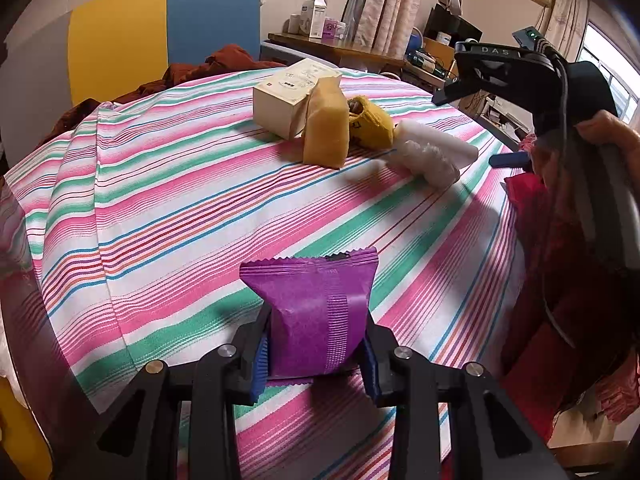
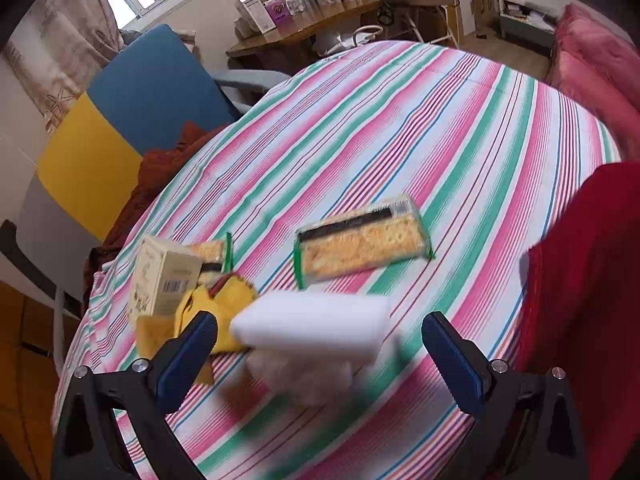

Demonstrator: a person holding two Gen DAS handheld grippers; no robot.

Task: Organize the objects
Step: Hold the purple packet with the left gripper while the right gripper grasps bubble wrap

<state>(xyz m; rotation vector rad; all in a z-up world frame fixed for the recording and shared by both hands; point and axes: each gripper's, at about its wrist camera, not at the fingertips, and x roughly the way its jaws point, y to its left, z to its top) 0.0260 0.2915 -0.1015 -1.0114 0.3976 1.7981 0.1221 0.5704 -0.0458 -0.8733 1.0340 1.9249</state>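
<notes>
My left gripper (image 1: 316,354) is pinched on a purple snack packet (image 1: 316,312), pads pressing its lower sides, packet standing upright between the fingers just over the striped tablecloth (image 1: 180,208). Right gripper (image 2: 320,356) has its jaws spread wide, nothing held. Straight ahead of it, between and slightly beyond the fingertips, lies a white foam block (image 2: 316,320), long axis running crosswise to the fingers, blurred, with a whitish fluffy wad just under its near edge; I cannot tell whether they touch. Ahead-left of the right gripper: yellow pouch (image 2: 224,300), cream box (image 2: 168,280). Farther ahead, apart from that cluster: a clear cracker pack (image 2: 360,244), long axis also crosswise. From my left gripper the cluster sits far ahead; right hand is clearly nearer. Judgement: the block's crosswise lie means the right jaws would span its length, so a wrist turn seems needed before closing.
</notes>
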